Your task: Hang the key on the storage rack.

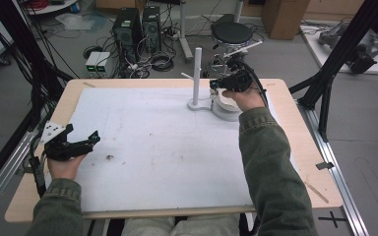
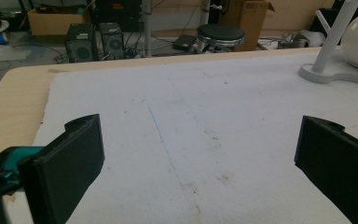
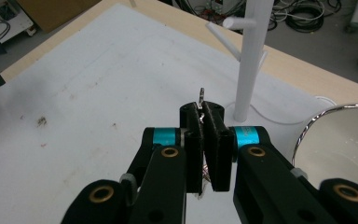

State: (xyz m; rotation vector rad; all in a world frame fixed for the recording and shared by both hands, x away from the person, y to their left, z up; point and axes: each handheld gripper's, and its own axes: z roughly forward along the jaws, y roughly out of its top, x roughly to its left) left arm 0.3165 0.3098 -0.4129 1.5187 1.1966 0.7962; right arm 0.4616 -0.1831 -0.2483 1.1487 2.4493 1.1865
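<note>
Mat lies on the counter, covering most of it, counter edge bare all round. Stand sits upright on the mat's far right part, pegs sticking out w/ one toward the left. Bowl rests on the mat just right of the stand's base, touching it. Right claw hangs above the bowl, btwn stand & bowl, a small metal piece pinched in it. Left claw sits near the mat's left edge, well apart from the stand. Small speck on the mat just right of it. Behind the counter, on the floor: stool, computer towers to its left.
</note>
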